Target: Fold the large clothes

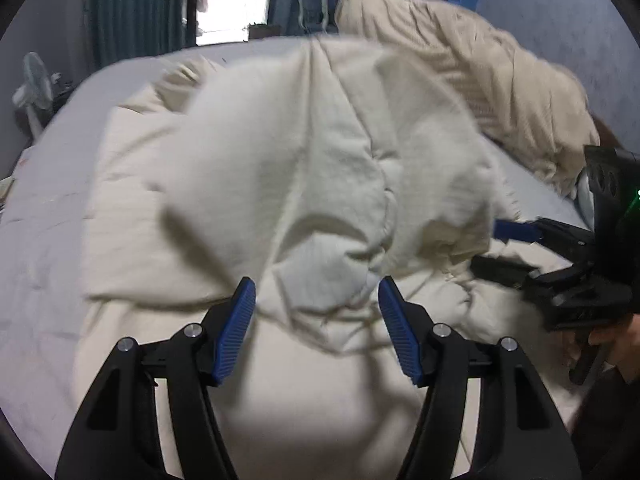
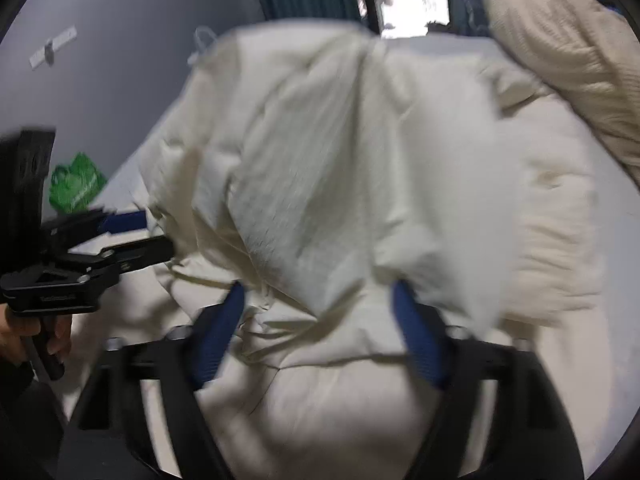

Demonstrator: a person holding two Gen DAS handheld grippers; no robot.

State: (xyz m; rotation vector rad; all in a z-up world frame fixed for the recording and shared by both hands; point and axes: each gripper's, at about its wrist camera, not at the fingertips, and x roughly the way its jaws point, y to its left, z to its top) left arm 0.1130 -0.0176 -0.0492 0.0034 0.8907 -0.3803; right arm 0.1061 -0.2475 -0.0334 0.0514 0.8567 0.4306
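Observation:
A big cream-white garment lies bunched in thick folds on the bed, and it fills most of the right wrist view too. My left gripper hovers over its near edge with the blue pads well apart and only loose cloth below them. From the right wrist view, the left gripper reaches the garment's left edge. My right gripper is blurred and stands wide open, a fold of cloth draping over its fingertips. In the left wrist view it comes in from the right edge, held by a hand.
The bed has a pale sheet. A beige quilt is heaped along its far right side by the wall. A standing fan is at the left, with teal curtains and a window behind. A green bag lies on the floor.

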